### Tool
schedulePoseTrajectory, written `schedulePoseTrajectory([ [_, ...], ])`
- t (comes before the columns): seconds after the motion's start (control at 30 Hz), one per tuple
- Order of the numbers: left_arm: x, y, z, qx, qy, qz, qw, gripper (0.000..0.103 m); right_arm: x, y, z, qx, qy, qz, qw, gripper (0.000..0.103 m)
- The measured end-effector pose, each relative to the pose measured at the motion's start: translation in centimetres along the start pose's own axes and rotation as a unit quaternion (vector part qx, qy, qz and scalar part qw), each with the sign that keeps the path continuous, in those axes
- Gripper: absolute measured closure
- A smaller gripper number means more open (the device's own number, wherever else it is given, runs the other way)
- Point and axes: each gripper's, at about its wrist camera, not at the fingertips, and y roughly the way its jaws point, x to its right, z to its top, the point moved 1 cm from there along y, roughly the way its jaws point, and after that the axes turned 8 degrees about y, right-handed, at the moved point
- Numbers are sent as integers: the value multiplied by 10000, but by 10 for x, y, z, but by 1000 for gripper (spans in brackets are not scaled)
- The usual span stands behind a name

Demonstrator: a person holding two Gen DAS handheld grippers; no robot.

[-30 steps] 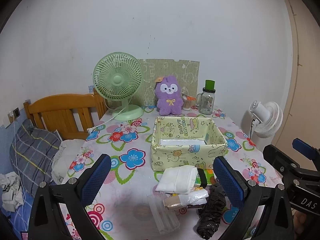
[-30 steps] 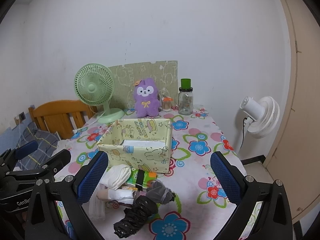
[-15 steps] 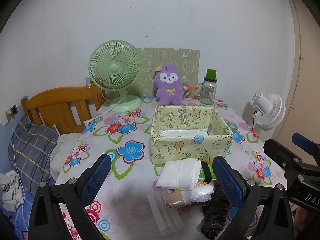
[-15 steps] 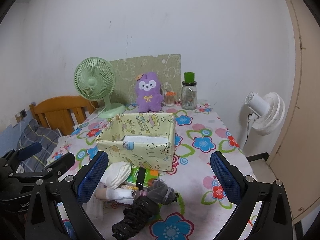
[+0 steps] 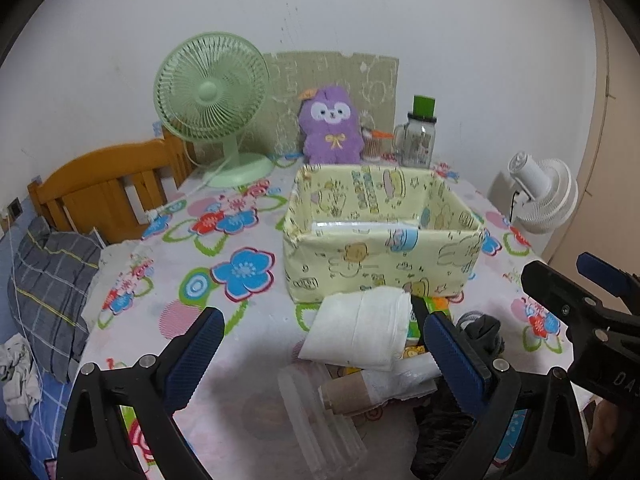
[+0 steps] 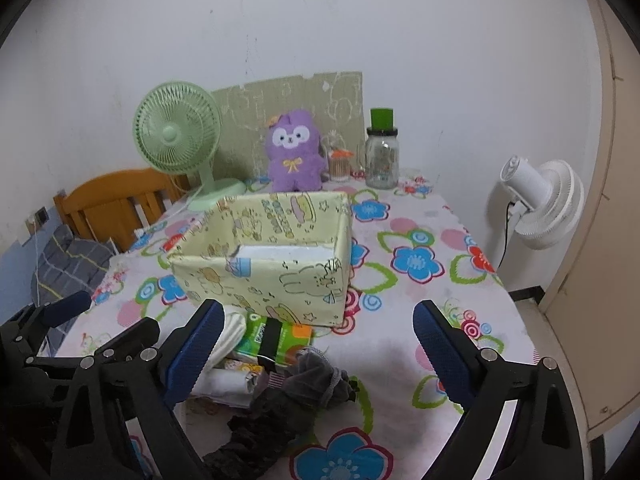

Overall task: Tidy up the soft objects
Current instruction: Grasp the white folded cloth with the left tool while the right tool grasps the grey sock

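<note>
The yellow box (image 5: pixel 380 264) looks almost empty, and the soft things, a white cloth (image 5: pixel 360 330) and dark socks (image 6: pixel 288 396), lie on the table (image 6: pixel 420 240) just before it, while the left gripper (image 5: pixel 320 356) and right gripper (image 6: pixel 316 348), its jaws just closing a little, hold nothing.

— How are your two grippers standing?

— My left gripper (image 5: pixel 318 350) tilts downward, its blue pads (image 5: pixel 194 356) spread wide with nothing pressed between them.

— And the other?

— My right gripper (image 6: pixel 316 354) also tilts downward. Its jaws have just been closing a little, yet they stand wide and grip nothing.
</note>
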Motion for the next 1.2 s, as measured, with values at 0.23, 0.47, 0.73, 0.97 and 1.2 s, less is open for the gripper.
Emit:
schedulePoseTrajectory([
  [0.23,6,29,-5,-314,77,-135,9994,3,5,26,-10,-274,42,5,9996,7],
  [0.47,12,52,-12,-614,127,-287,9976,5,12,51,-22,-622,113,-17,9980,12],
  [0.73,18,66,-20,-824,186,-343,9958,6,16,72,-34,-996,226,17,9948,20],
  [0.97,23,75,-23,-967,303,-328,9943,6,20,87,-43,-1305,411,108,9905,31],
  [1.2,26,79,-24,-1013,371,-372,9935,6,20,96,-51,-1543,556,238,9862,47],
])
